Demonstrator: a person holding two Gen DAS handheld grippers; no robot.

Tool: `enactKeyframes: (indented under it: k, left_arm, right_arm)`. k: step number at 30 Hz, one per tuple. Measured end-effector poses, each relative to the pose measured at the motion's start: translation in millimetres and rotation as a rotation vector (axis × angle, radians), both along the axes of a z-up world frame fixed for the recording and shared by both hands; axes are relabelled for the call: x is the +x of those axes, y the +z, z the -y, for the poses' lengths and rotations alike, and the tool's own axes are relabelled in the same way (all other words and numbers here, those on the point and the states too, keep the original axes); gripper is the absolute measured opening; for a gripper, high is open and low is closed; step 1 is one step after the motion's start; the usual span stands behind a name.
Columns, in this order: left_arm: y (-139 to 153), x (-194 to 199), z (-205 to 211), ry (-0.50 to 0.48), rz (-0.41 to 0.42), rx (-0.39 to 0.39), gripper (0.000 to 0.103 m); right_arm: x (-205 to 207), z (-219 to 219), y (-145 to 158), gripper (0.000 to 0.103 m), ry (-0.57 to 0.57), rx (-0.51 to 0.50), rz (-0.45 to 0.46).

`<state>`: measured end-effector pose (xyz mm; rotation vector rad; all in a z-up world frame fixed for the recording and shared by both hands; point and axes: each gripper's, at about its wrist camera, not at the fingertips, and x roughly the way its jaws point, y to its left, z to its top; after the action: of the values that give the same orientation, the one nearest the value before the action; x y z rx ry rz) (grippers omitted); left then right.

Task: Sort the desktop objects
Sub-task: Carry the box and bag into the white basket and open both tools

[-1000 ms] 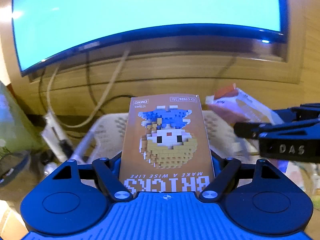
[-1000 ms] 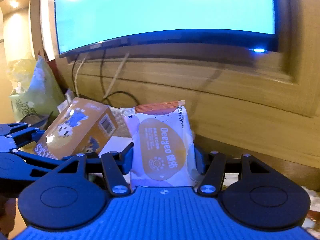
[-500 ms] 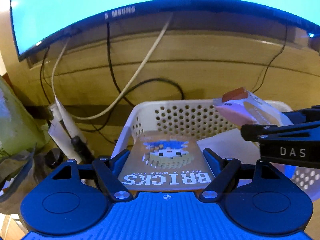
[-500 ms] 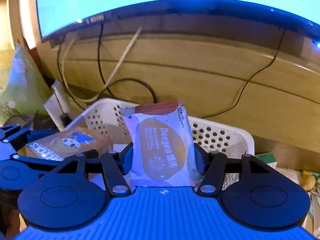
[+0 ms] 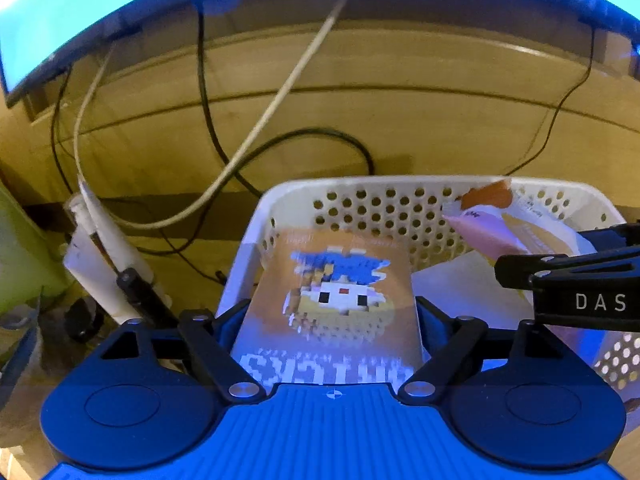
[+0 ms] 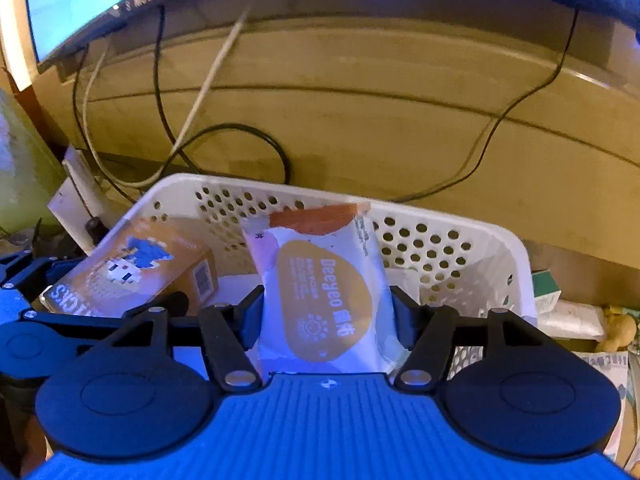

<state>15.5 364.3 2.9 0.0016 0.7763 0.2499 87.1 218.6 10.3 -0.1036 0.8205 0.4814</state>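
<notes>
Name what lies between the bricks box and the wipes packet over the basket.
In the right wrist view, nothing stands between the bricks box and the wipes packet: only the basket's perforated back wall and pale floor show.

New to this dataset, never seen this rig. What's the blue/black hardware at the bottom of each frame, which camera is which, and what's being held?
There is no robot here: a person holds a two-finger gripper in each hand, and a fisheye camera on each looks forward along its fingers. The blue and black parts at the bottom are the gripper bodies.

In the left wrist view, the left gripper is shut on an orange bricks box. In the right wrist view, the right gripper is shut on a white wipes pack.

Both items sit over a white perforated basket. Behind it are a wooden panel, loose cables and the lower edge of a monitor. Each gripper also shows at the edge of the other's view.
</notes>
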Motion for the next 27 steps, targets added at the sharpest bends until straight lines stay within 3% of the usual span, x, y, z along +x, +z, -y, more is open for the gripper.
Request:
enactKeyframes:
  k: [9,12,15,20,24,27]
  left_arm:
    - [-10,16,9,-0.046,-0.024,0.081,0.088]
    - [-13,23,5,-0.063,-0.042,0.052,0.089]
    - [-12,29,2,-0.067,-0.061,0.032,0.09]
    - [-9,30,2,-0.046,-0.093,-0.007,0.094]
    - [6,19,5,-0.028,-0.054,0.003,0.096]
    - [18,9,11,-0.018,-0.016,0.029,0.1]
  right_arm:
    - [6,-2,-9,0.07,-0.015,0.006,-0.027]
    - [4,2,-8,0.072,-0.026,0.024,-0.024]
    - [6,5,-6,0.084,-0.061,0.031,-0.029]
    - [-2,12,2,0.087,-0.063,0.053,0.0]
    - [-7,22,12,0.09,-0.073,0.105,0.005]
    - [-6,33,14,0.09,-0.088,0.19,-0.076]
